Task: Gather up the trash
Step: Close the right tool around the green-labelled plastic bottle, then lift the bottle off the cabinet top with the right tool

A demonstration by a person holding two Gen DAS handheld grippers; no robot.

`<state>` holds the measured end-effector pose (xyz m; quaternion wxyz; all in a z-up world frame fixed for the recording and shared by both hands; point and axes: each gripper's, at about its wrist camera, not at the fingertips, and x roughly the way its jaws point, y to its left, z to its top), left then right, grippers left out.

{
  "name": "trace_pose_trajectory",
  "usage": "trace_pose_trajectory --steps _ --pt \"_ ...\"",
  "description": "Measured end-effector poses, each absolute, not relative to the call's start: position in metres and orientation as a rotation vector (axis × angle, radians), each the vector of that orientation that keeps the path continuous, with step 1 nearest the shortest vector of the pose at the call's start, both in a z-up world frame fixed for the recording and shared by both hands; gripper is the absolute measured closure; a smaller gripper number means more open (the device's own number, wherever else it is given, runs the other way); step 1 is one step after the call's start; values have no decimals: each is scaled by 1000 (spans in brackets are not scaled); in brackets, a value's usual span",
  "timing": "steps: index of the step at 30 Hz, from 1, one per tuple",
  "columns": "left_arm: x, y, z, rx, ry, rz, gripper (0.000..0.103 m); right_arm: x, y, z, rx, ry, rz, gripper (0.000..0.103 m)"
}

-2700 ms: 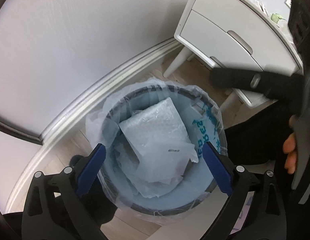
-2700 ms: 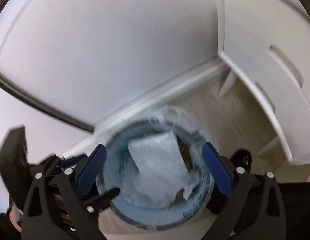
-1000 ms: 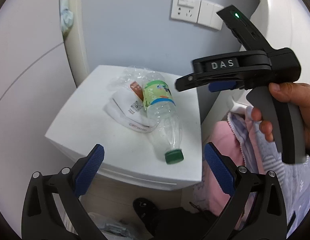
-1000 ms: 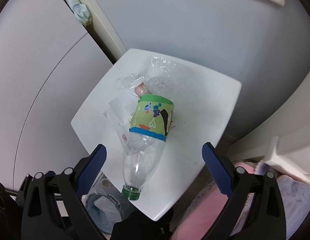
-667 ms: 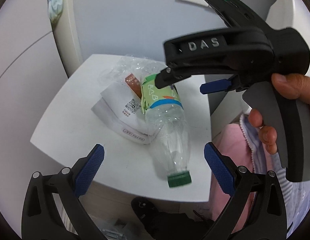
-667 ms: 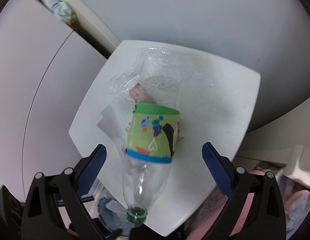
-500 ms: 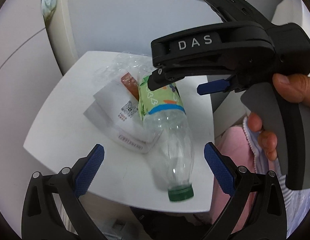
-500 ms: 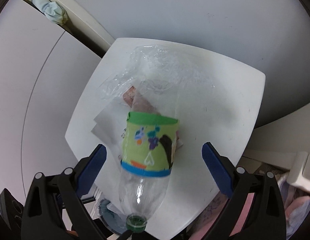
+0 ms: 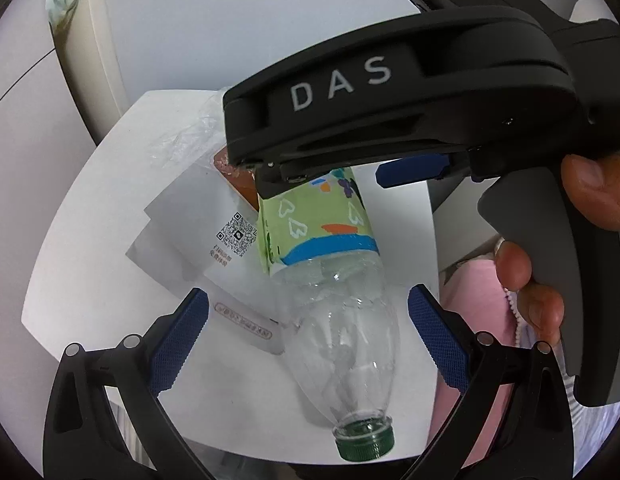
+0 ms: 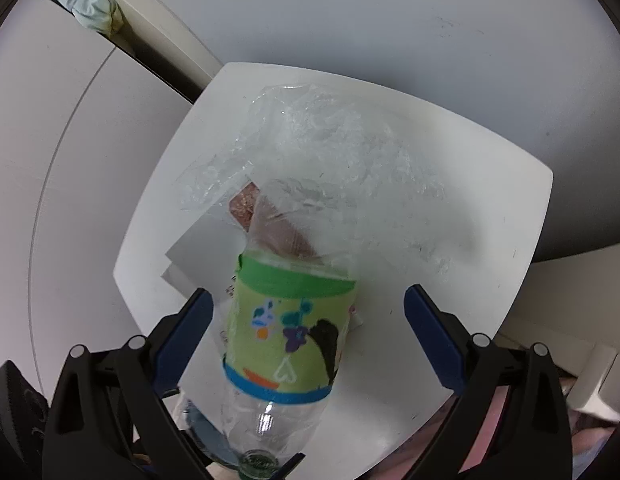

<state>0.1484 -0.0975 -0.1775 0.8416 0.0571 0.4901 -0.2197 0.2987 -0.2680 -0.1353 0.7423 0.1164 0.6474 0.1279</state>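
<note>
Empty plastic bottle (image 10: 282,344) lying on its side on the small white counter (image 10: 489,208), green cap (image 9: 365,446) pointing off the near edge, base buried under crumpled clear wrap (image 10: 329,152). Beneath it, white paper with a printed code (image 9: 214,240) and a brownish packet (image 10: 246,204). Right gripper (image 10: 306,332) spread wide, straddling the labelled middle of the bottle without touching it. Left gripper (image 9: 306,336) equally wide, poised over the clear neck section, holding nothing. Best bet, judging from this: lower the right gripper until the pads sit level with the widest part of the green label, then close gently, since thin empty plastic probably buckles and can squirt out under a hard squeeze. Worth keeping the pads square to the bottle's long axis to stop it rolling. Wrap and paper likely to drag along or slide off the counter edge when lifting, so lift slowly and straight up; left gripper free to pin or gather the loose sheets.
</note>
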Motion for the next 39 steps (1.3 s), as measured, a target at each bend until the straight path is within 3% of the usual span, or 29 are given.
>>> trace_pose_trajectory --steps 8,12,13,15,17,28,39 --pt "161 -104 -188 138 1039 -482 8 307 -264 -145 237 1442 300 10" --pt "162 -108 -188 126 1026 -487 26 308 -260 -150 236 1451 318 10" --pt "163 -109 -189 127 1029 -492 29 308 -259 -151 233 1452 322 13" --pt "165 -111 -191 123 1038 -505 33 309 -259 -153 256 1458 347 30" --pt "167 -112 -193 116 1042 -515 37 308 -259 -153 258 1454 348 32" --pt "156 -106 -185 97 1002 -524 39 302 -265 -143 295 1423 364 34" --pt "124 -93 -145 116 920 -508 39 277 -256 -86 275 1334 393 34"
